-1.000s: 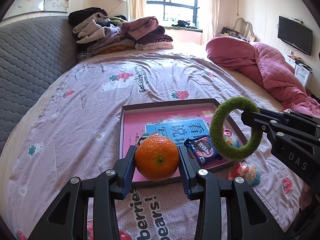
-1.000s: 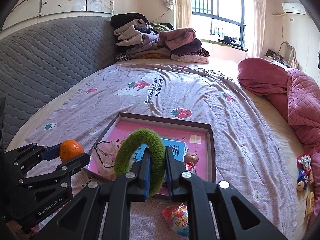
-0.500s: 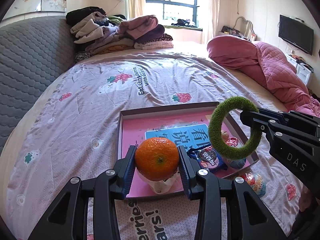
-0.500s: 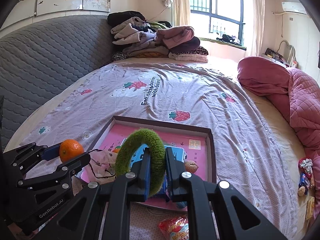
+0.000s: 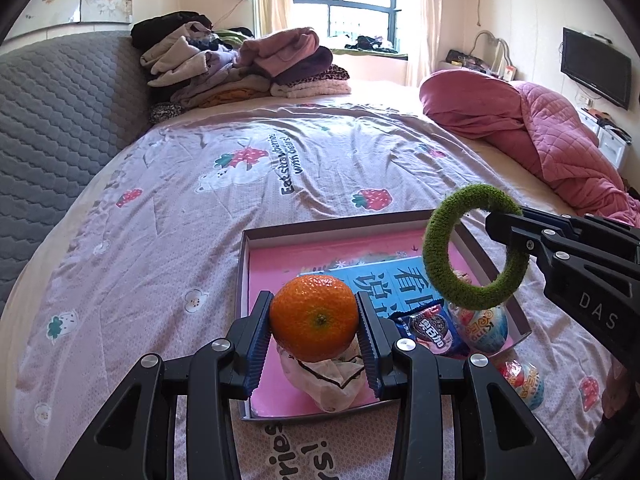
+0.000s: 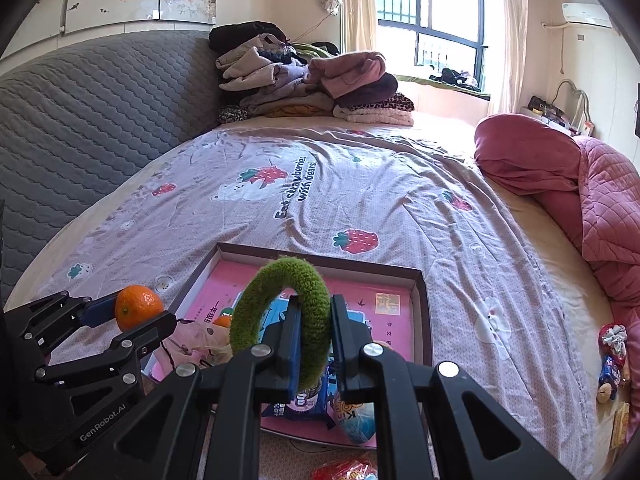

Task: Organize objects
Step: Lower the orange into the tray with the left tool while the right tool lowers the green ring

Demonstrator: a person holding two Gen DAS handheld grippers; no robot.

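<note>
The left gripper (image 5: 314, 318) clamps an orange (image 5: 314, 317) above the near left corner of the box (image 5: 243, 280) on the bed (image 5: 200, 220). The right gripper (image 6: 311, 330) pinches a green ring (image 6: 280, 316) upright over the box's near edge.

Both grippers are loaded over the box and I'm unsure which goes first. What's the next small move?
Probably lower the left gripper a little and release the orange into the box. It already hangs over the near left part of the pink floor, above a white pouch. The right gripper can hold the green ring meanwhile.
</note>
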